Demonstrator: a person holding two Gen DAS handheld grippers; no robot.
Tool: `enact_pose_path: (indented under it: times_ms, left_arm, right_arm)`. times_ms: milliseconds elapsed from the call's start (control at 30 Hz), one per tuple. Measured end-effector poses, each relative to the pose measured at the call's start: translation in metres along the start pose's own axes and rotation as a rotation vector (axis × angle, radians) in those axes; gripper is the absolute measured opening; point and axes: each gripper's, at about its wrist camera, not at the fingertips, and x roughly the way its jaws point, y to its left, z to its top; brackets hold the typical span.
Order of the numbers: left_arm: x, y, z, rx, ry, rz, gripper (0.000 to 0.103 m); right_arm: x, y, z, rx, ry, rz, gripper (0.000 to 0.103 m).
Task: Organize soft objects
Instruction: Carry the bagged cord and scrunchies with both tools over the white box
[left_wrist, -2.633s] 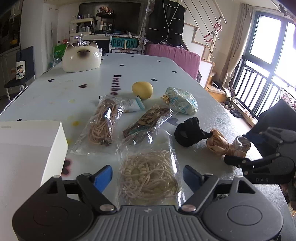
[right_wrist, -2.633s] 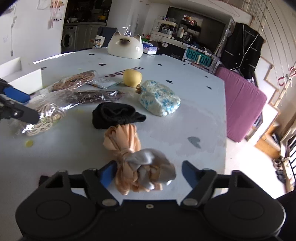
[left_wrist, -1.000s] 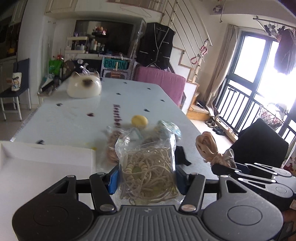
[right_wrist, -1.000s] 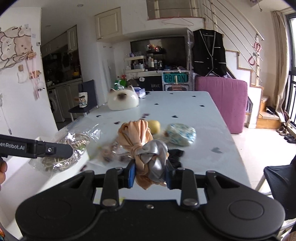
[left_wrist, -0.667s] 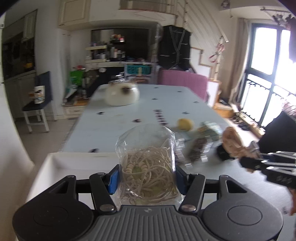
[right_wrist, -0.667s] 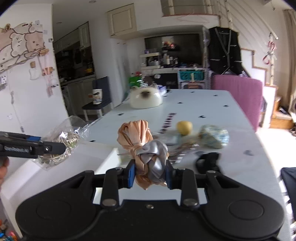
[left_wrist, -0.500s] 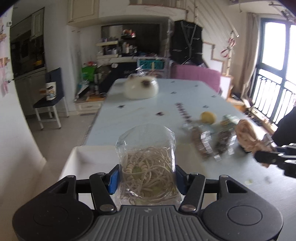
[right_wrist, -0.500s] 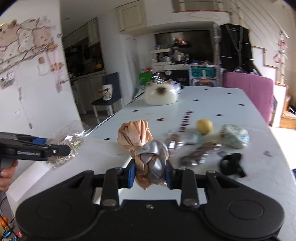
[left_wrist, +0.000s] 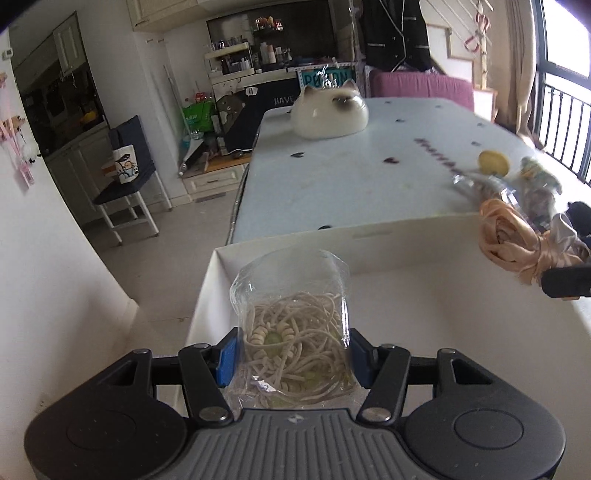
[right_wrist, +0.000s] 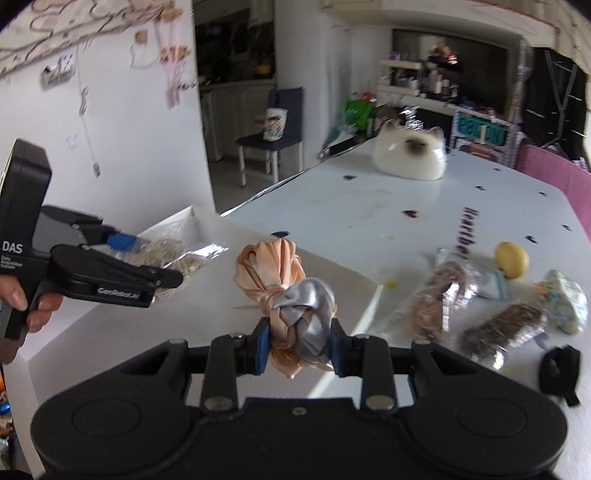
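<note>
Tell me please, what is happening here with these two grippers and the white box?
A person is sorting soft things from the table into a white box. The left gripper is shut on a clear bag of cream cord and holds it above the box. The right gripper is shut on a knotted peach and grey cloth bundle, also by the box. Nothing shows inside the box yet. Other bags, a black cloth and a yellow ball wait on the table.
</note>
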Motion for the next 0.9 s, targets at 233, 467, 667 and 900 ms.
enact_pose_path:
  times_ms: [233,467,667,900]
  left_arm:
    - [0.018,0.000,0.002,0.033,-0.004,0.046,0.061]
    - [0.021,0.006,0.003,0.030,-0.009,0.067,0.076]
    - [0.004,0.010,0.001,0.016,-0.058,0.059,0.074]
    - [-0.017,0.010,0.005,-0.020,-0.107,-0.045,0.051]
  right_arm:
    - [0.041,0.020,0.014,-0.110,0.084,0.034,0.033]
    - [0.074,0.033,0.026,-0.186,0.140,0.072,0.033]
    - [0.094,0.041,0.036,-0.194,0.131,0.084,0.048]
    - [0.087,0.035,0.039,-0.131,0.097,0.060,0.062]
